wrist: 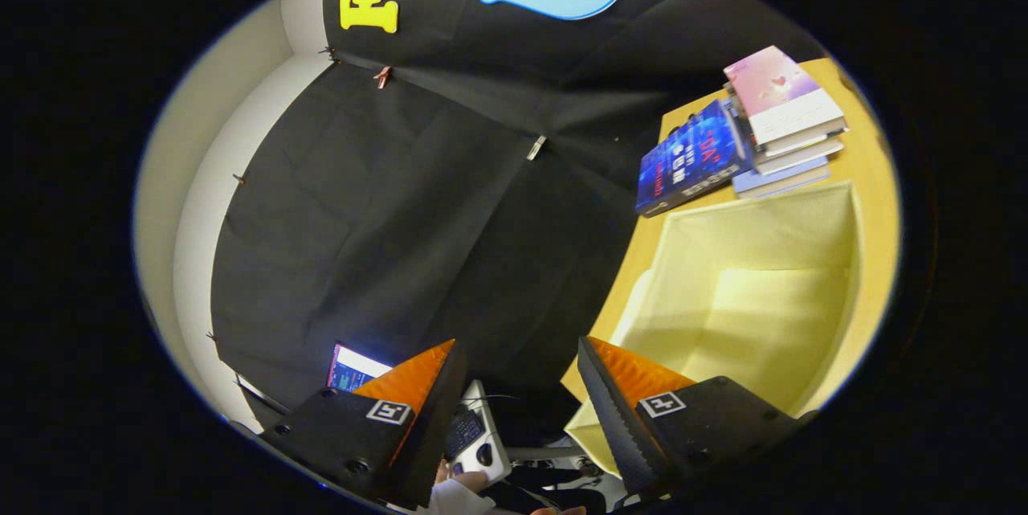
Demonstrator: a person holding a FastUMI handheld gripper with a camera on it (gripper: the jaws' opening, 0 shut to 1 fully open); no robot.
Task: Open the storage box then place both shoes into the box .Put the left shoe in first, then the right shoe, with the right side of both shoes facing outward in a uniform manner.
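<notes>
The storage box (763,242) is pale yellow fabric and stands on a wooden table (871,177), to the right of my fingers and beyond the right one. Its top is open and I see its bare inside walls and floor, with nothing lying in the part that shows. A pale flap (590,431) of the box hangs at its near side, just behind the right finger. My gripper (518,346) is open, held off the table's left edge, with only the black cloth wall behind the gap between its fingers.
Beyond the box lie a dark blue book (691,161) and a stack of books (783,109) on the table. Below, between the fingers, are a laptop (474,435), a lit screen (353,366) and a person's hand (462,491).
</notes>
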